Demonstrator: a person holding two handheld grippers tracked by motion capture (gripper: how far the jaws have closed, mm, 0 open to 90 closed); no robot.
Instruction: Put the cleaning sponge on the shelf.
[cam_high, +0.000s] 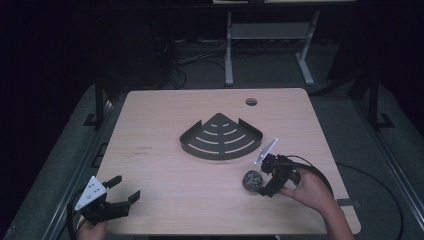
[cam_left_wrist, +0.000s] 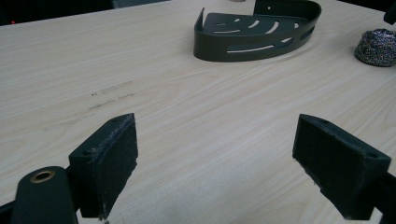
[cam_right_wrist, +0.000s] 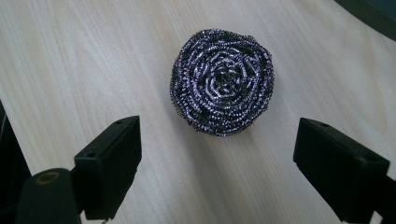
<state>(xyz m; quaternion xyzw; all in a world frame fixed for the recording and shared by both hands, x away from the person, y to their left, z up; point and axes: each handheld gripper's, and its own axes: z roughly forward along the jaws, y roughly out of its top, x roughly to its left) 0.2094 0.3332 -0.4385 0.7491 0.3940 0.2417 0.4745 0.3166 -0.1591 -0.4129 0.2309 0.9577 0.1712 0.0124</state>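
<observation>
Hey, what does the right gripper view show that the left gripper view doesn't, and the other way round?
Right gripper view: the steel wool scourer seen from above and close, its coiled spiral plain, lying on the table just ahead of the right gripper, whose fingers are wide apart.

Left gripper view: the dark slotted corner shelf almost whole, faint scuff marks on the wood, and the left gripper, fingers open over bare table.

Both: the light wooden table, the scourer, which sits small at the left gripper view's right edge, and a part of the shelf.

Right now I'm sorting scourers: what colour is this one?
Silvery metallic, coiled, with dark gaps; the scourer shows best in the right gripper view.
</observation>
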